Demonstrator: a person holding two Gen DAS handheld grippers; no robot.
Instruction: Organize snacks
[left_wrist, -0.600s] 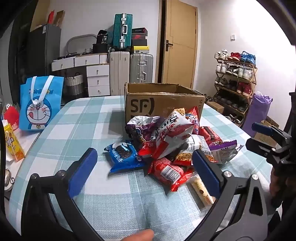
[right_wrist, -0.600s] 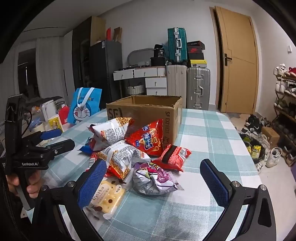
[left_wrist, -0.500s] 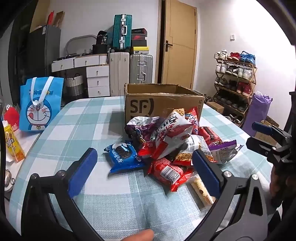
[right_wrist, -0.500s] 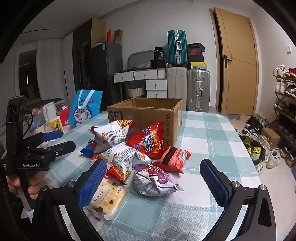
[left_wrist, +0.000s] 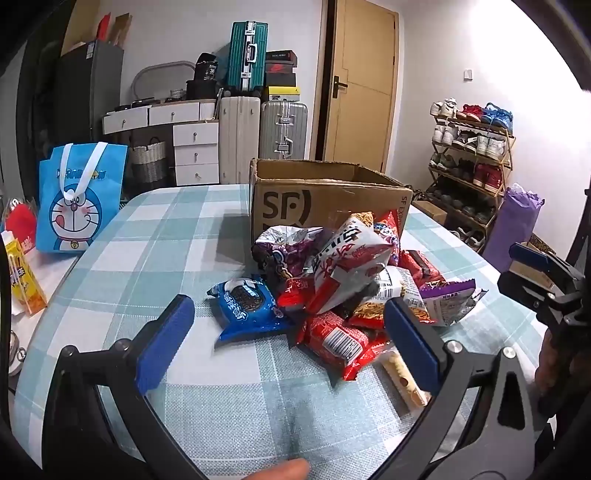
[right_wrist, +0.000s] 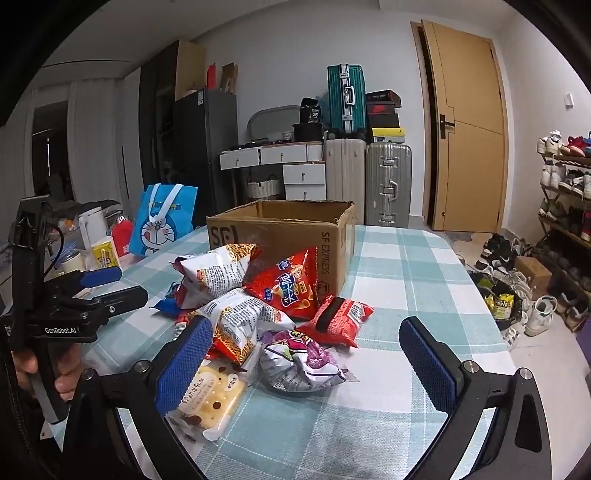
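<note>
progress: nothing packed we can see | snack pile (left_wrist: 343, 291) near cardboard box (left_wrist: 325, 201) | left gripper (left_wrist: 288, 332), right gripper (right_wrist: 306, 354) spread, empty

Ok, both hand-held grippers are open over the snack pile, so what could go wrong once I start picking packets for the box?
1. The white-and-red chip bag lies on top of other packets; pulling one from beneath could topple the heap.
2. The cracker packet lies close to the near table edge and could get knocked off.
3. The puffed orange chip bag might crush or slip in the right hand-held gripper.
</note>
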